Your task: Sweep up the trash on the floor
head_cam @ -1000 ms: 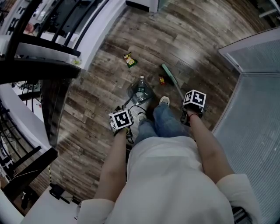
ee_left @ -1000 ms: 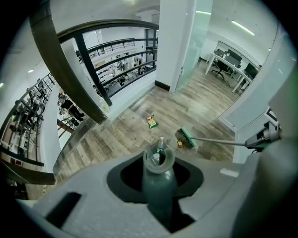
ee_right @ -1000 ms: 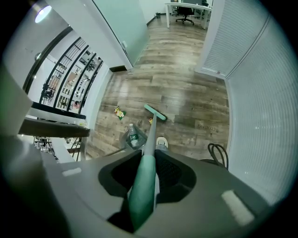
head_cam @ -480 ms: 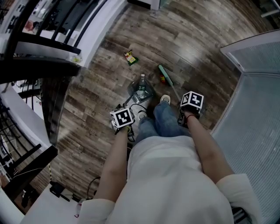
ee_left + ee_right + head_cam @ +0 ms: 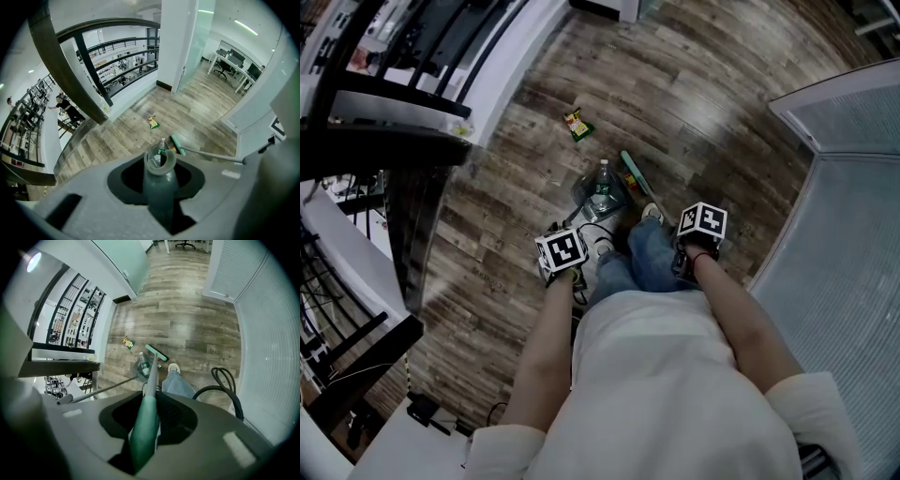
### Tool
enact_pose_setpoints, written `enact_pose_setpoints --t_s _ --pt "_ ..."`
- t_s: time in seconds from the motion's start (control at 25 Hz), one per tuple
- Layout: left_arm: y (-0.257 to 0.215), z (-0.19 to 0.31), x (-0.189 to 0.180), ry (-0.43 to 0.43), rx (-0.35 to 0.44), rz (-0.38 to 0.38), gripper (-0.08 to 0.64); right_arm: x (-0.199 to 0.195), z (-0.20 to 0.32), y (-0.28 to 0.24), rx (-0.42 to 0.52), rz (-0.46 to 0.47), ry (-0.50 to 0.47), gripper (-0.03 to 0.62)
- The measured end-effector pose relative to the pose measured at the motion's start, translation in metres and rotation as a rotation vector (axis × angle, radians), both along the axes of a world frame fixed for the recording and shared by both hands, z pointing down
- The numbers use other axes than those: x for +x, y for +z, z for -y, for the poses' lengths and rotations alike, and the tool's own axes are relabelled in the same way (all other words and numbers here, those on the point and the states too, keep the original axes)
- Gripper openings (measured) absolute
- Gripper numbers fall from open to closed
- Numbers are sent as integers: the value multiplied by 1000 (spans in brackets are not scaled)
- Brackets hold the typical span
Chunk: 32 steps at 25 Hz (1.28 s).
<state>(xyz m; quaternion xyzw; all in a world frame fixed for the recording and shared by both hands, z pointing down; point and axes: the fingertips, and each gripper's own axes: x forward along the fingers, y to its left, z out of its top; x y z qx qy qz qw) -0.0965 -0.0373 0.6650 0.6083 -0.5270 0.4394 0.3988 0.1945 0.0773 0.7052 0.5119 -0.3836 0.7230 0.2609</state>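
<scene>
On the wooden floor point(image 5: 703, 103), a snack wrapper point(image 5: 577, 124) lies apart from the dustpan point(image 5: 584, 195), where a plastic bottle point(image 5: 602, 181) rests just beside the broom head point(image 5: 630, 172). Both forearms reach down: the left gripper point(image 5: 564, 264) has its jaws clenched on the dustpan handle point(image 5: 159, 187), and the right gripper point(image 5: 694, 240) has its jaws clamped on the broom handle point(image 5: 144, 425).

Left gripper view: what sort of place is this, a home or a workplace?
Most likely an open-plan office on an upper floor. Desks with office chairs stand at the far end, and a dark railing overlooks other railed floors across what looks like an atrium.
</scene>
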Motion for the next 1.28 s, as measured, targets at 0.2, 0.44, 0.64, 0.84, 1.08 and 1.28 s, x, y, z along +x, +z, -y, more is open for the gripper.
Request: enact_pose_setpoints --t_s 0.2,0.44,0.64,0.84,1.08,1.28 --pt "-3 -2 -4 4 -5 16 92 -10 -5 -1 -10 29 0 97" --pt "0 -2 -3 0 -4 6 92 -26 -13 -4 -34 69 4 97" --pt "-3 -2 -6 2 -1 22 92 -36 -17 -9 -41 88 29 97" --pt "-8 -5 -9 7 -9 47 92 -39 -20 -14 -50 125 76 97" --pt "3 -3 -3 4 13 -5 92 -40 -24 -19 -58 145 92 95" --pt "-1 -4 -2 4 7 -9 92 -38 -29 -23 -51 133 84 97"
